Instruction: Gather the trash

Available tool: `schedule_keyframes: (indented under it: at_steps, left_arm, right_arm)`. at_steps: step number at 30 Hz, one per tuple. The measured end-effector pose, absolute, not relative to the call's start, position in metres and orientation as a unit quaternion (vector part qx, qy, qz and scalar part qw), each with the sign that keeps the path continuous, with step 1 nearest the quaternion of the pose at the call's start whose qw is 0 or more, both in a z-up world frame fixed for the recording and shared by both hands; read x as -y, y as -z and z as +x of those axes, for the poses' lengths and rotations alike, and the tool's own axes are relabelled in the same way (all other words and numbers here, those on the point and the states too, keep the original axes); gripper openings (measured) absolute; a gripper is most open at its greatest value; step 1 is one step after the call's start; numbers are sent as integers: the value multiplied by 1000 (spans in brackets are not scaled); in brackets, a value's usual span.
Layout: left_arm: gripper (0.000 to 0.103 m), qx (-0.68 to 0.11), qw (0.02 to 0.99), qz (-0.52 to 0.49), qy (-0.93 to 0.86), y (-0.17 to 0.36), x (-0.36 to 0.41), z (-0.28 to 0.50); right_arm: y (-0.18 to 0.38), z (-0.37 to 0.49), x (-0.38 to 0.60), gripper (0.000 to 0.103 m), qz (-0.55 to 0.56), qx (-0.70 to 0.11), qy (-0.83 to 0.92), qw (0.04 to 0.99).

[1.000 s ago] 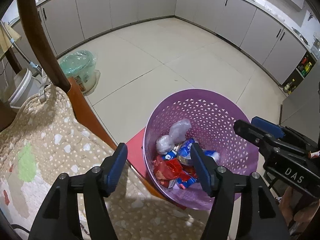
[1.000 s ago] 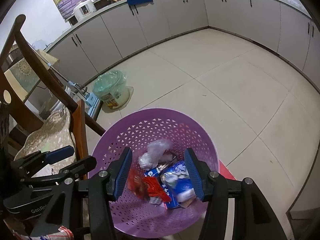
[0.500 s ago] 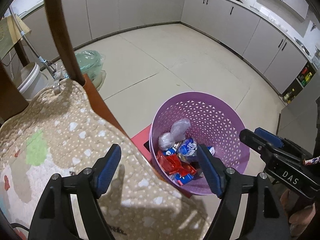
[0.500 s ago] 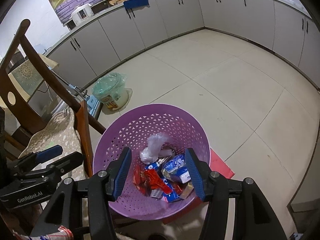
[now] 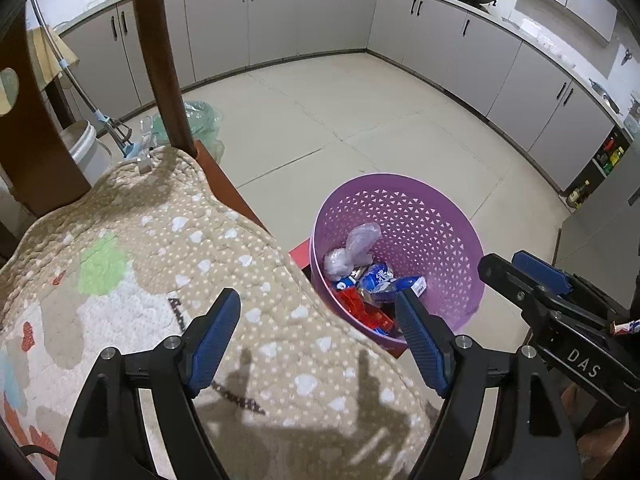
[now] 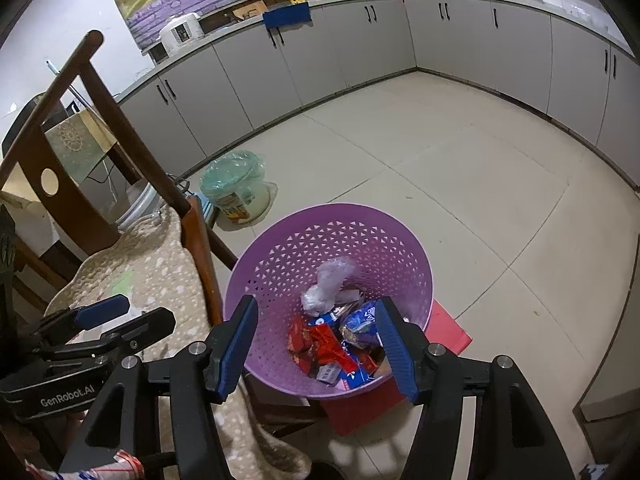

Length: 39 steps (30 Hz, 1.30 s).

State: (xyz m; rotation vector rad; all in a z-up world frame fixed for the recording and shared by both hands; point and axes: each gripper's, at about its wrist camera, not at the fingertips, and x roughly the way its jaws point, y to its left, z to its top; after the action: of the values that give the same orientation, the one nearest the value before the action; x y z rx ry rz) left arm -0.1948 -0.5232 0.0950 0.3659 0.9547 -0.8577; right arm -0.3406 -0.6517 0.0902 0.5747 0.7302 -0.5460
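My left gripper and right gripper have just been opening, holding nothing. I see wrappers in the purple basket.

Bright, sharp, fisheye-warped edges, dark corners

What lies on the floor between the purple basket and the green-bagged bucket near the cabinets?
Only bare floor tiles, seen in the right wrist view, between the purple basket and the green-bagged bucket.

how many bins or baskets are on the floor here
2: the purple basket of wrappers by the chair, and a bag-lined bin beyond it near the cabinets. Others may be hidden.
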Motion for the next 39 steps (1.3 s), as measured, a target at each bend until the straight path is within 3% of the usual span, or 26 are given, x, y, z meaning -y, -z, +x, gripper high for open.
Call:
schedule_keyframes:
  at_steps: [14,22,29,39]
  left_arm:
    - [79,-388,817,168,391,-129,477,-237]
    - [85,-339,841,162,388,-151,454,-260]
    - [100,-272,880,143,363,-169,427,-280]
    - [101,-219,903,120,351,-195,392,-311]
  right_arm:
    - [-113,-355,608,67,246,-332,260,873]
    - [-125,-371,591,70,243,-323,265,875]
    - [-132,-386,576,71,244,-322,269,874]
    - [-138,-397,550,72,243,-322,263,876]
